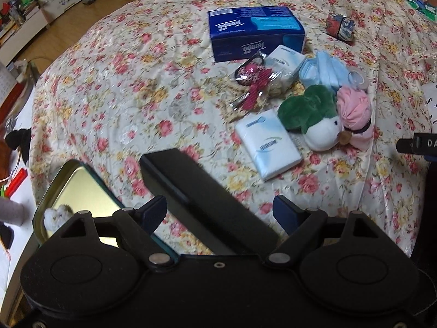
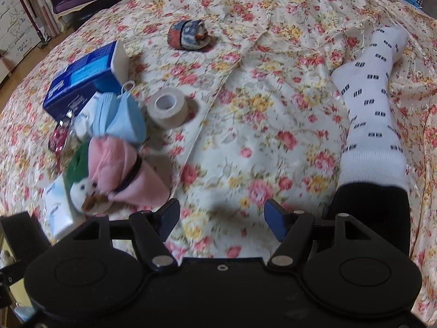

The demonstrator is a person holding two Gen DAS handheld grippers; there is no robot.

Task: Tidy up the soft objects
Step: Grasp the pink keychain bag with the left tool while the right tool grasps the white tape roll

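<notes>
A glossy floral quilted bedspread (image 2: 245,125) carries the soft things in a loose cluster: two white plastic-wrapped tissue packs (image 1: 269,147), a blue cardboard tissue box (image 1: 254,31), folded pale-blue face masks (image 2: 120,120), a plush green-and-white duck (image 1: 314,120) touching a rolled pink cloth (image 1: 353,104), and a beige tape roll (image 2: 168,108). A white patterned sock (image 2: 371,104) lies well apart, beside open quilt. Left gripper (image 1: 220,216) and right gripper (image 2: 221,216) both have jaws spread, empty.

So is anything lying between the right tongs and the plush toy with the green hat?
Nothing visible blocks it. The right tongs are open over bare floral bedspread, and the plush toy lies just ahead to their left, with a pink cloth bundle resting against its near side.
</notes>
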